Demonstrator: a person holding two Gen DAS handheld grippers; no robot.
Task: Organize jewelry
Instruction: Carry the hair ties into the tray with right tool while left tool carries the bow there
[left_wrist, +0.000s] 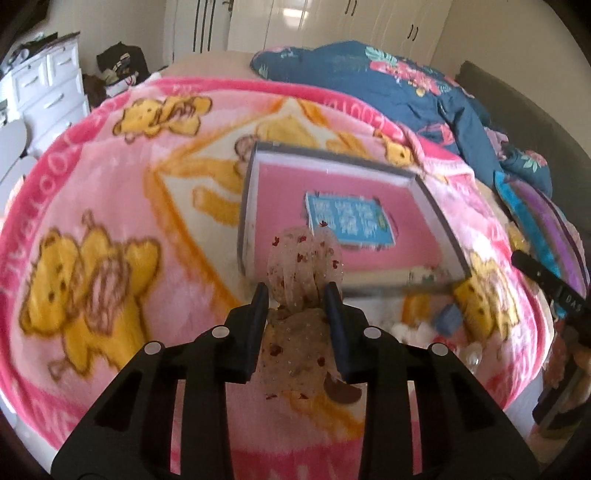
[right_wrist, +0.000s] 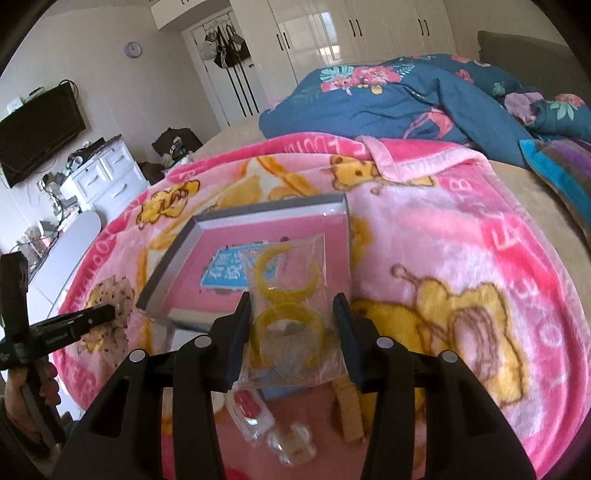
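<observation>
The left gripper (left_wrist: 295, 295) is closed on a sheer scrunchie (left_wrist: 304, 254) dotted with red, which bunches up between the two fingers and hangs below them; the grip sits at mid-fabric, so soft material cannot slip out sideways. The right gripper (right_wrist: 293, 306) clamps a clear bag (right_wrist: 286, 295) of yellow rings by its side edges, with the flat face of the bag toward the camera; an edge grip probably spares the rings inside. Both items are held above the pink blanket (left_wrist: 110, 184), short of the open tray (left_wrist: 258, 155), which is the likely destination and holds only a blue card (left_wrist: 347, 219) on its pink floor. The left view shows the scrunchie grip closely, with the tip of the right gripper at its right edge. The right view shows the left gripper from the side, plus a hand (right_wrist: 22, 398) on its handle. Only the right view shows loose pieces below: a red item in a packet (right_wrist: 247, 404) and a tan band (right_wrist: 349, 410), not yet sorted.
</observation>
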